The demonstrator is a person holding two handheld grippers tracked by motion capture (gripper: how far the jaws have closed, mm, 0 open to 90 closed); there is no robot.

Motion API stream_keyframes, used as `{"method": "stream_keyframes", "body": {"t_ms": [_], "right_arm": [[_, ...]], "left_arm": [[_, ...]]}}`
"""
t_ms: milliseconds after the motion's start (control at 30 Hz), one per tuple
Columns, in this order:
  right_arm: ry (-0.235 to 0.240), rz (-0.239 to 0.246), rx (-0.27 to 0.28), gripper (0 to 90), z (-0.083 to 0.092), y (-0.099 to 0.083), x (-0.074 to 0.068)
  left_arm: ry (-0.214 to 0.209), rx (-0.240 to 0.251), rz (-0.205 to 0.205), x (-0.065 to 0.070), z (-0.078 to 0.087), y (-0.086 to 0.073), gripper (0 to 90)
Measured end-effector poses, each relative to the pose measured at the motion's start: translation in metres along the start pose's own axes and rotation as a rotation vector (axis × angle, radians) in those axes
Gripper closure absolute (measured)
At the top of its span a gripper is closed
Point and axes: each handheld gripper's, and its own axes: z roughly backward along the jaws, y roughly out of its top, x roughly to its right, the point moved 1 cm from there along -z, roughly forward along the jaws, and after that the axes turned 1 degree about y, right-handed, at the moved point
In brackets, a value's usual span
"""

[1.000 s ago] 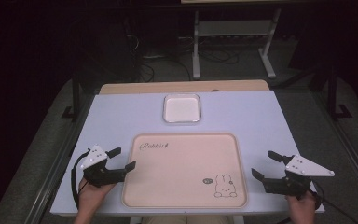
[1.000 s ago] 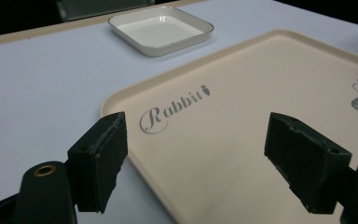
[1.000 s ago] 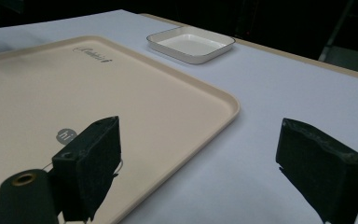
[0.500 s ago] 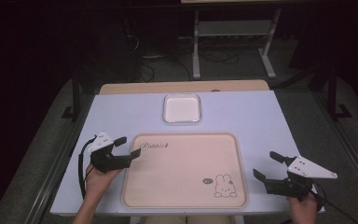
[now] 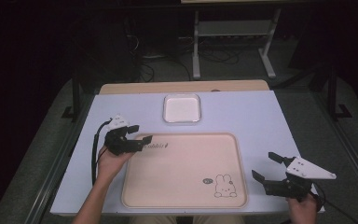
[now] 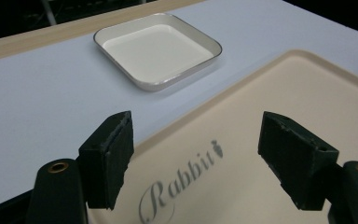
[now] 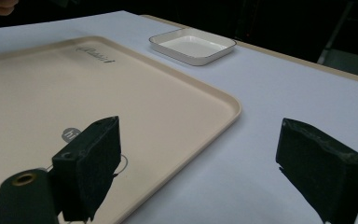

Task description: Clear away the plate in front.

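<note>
The bench [image 5: 261,116] has a pale lavender top with a wooden strip [image 5: 182,87] along its far edge. Grey floor [image 5: 51,140] borders both sides. Beyond the far edge, ahead of each hand-held gripper, a white metal stand [image 5: 233,32] and loose cables [image 5: 168,58] occupy a dark, unlit room.

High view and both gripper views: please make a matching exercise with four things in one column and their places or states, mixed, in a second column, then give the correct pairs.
Things:
1. white square dish
2. beige tray
3. left hand-held gripper
4. right hand-held gripper

Places or states:
A. open, beside the tray's near right corner
B. open, over the tray's far left corner
C. empty, beyond the tray
D. printed with a rabbit drawing

Pairs: 1-C, 2-D, 3-B, 4-A
</note>
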Motion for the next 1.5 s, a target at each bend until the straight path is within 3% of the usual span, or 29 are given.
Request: {"method": "stream_keyframes", "body": {"t_ms": [33,200,300,433,700,1067,1300,1500], "right_arm": [[-0.005,-0.006,0.007,13.0,0.001,0.0,0.0],[-0.002,-0.007,0.012,13.0,0.002,0.0,0.001],[-0.001,-0.007,0.014,13.0,0.002,0.0,0.001],[0.004,-0.002,0.01,13.0,0.001,0.0,0.0],[0.009,0.003,0.008,13.0,0.001,0.001,-0.001],[0.006,-0.005,0.011,13.0,0.003,-0.001,0.001],[0.001,-0.009,0.012,13.0,0.003,-0.001,0.002],[-0.003,-0.001,0.011,13.0,0.003,0.0,0.0]], "left_arm": [[-0.003,-0.025,0.003,-0.001,-0.008,0.009,26.2],[-0.003,-0.056,0.025,-0.01,-0.025,0.024,28.4],[-0.018,-0.066,0.057,-0.016,-0.034,0.029,30.1],[-0.006,-0.105,0.07,-0.025,-0.047,0.036,30.7],[-0.002,-0.146,0.144,-0.046,-0.074,0.048,31.4],[0.028,-0.194,0.171,-0.057,-0.106,0.055,35.7],[0.037,-0.236,0.221,-0.069,-0.121,0.055,37.2],[0.042,-0.211,0.285,-0.073,-0.129,0.056,42.5]]}}
